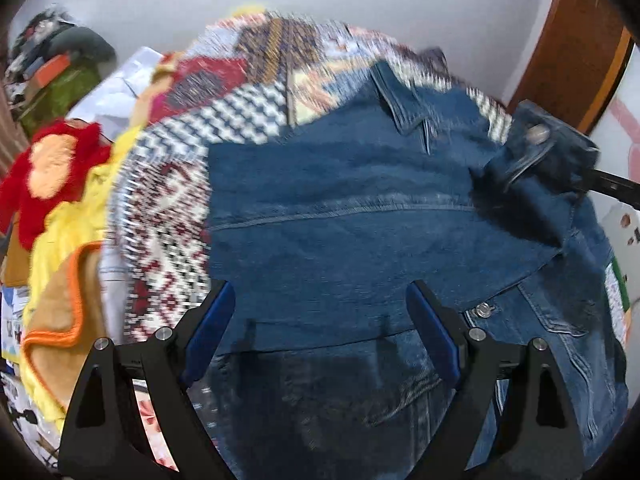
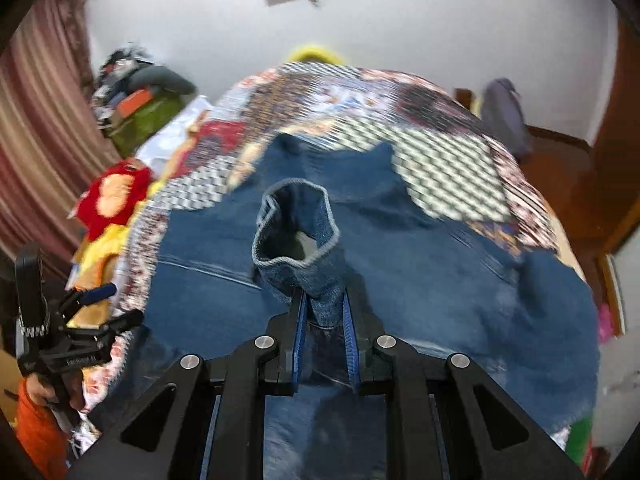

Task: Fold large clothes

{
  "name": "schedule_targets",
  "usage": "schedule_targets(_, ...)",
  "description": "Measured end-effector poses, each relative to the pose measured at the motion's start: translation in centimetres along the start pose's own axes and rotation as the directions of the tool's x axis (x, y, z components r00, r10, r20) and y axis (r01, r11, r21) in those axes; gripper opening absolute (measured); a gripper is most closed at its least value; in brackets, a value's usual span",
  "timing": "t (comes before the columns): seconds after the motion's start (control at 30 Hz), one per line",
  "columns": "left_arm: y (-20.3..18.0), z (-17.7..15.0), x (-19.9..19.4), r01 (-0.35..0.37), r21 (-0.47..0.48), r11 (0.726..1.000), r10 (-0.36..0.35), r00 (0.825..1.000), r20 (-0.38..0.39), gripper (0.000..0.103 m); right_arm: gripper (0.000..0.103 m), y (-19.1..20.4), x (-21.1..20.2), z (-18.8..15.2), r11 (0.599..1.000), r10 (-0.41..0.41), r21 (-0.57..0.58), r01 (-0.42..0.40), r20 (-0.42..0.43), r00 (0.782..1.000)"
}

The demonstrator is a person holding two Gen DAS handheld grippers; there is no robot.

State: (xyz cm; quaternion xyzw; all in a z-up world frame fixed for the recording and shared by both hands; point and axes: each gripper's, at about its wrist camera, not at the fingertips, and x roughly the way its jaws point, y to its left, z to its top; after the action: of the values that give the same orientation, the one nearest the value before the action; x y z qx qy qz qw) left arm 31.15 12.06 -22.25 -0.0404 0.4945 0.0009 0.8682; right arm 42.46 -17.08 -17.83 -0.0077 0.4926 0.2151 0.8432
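Observation:
A blue denim jacket [image 1: 340, 208] lies spread on a patterned bedspread [image 1: 224, 120], collar at the far side; it also shows in the right wrist view [image 2: 400, 264]. My left gripper [image 1: 320, 304] is open and empty, hovering over the jacket's near part. My right gripper [image 2: 323, 300] is shut on the jacket's sleeve cuff [image 2: 296, 224] and holds it lifted above the jacket. That lifted cuff [image 1: 540, 148] appears at the right of the left wrist view. My left gripper [image 2: 102, 306] shows at the left edge of the bed in the right wrist view.
A red and yellow plush pile [image 1: 60, 184] lies at the bed's left edge. A cluttered green box [image 2: 140, 116] stands by the curtain [image 2: 36, 128]. A wooden door frame [image 1: 576, 40] is at the right. A grey bag [image 2: 504, 116] sits beyond the bed.

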Motion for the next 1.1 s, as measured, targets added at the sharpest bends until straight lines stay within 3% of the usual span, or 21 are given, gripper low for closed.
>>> schedule_targets(0.27, -1.8, -1.1, 4.9, 0.000, 0.032, 0.999, 0.004, 0.992, -0.127, 0.088, 0.015, -5.4, 2.1, -3.5, 0.986, -0.169, -0.008, 0.169, -0.073, 0.983)
schedule_targets(0.47, -0.6, -1.2, 4.7, 0.036, -0.045, 0.998, -0.042, 0.988, -0.147, 0.089, 0.015, -7.5, 2.1, -3.9, 0.983, -0.179, 0.002, 0.181, -0.118, 0.977)
schedule_targets(0.57, -0.9, 0.1, 2.8, 0.025, -0.020, 0.999, -0.027, 0.996, -0.090, 0.089, 0.015, -6.4, 0.9, -2.6, 0.996, -0.085, 0.011, 0.086, -0.100, 0.991)
schedule_targets(0.7, -1.7, 1.7, 1.8, 0.064, -0.023, 0.998, -0.065, 0.997, -0.049, 0.090, 0.015, -2.6, 2.0, -1.0, 0.997, -0.034, -0.066, 0.026, -0.129, 0.991)
schedule_targets(0.8, -2.8, 1.9, 3.1, 0.105, -0.022, 0.994, -0.107, 0.991, -0.084, 0.090, 0.015, 0.7, 5.1, -1.2, 0.988, -0.060, -0.150, 0.031, -0.190, 0.980)
schedule_targets(0.93, -4.8, 0.9, 5.7, 0.055, 0.038, 0.998, -0.049, 0.989, -0.138, 0.090, 0.015, 3.3, 10.1, -3.2, 0.962, -0.137, -0.269, 0.050, -0.313, 0.940)
schedule_targets(1.03, -6.0, 0.0, 5.7, 0.001, 0.111, 0.994, 0.010, 0.995, -0.097, 0.096, 0.016, 3.1, 10.7, -4.0, 0.945, -0.152, -0.321, 0.056, -0.282, 0.947)
schedule_targets(1.1, -6.1, -0.2, 5.7, -0.005, 0.118, 0.993, 0.015, 0.996, -0.087, 0.096, 0.022, 2.5, 10.6, -4.1, 0.943, -0.155, -0.328, 0.053, -0.292, 0.944)
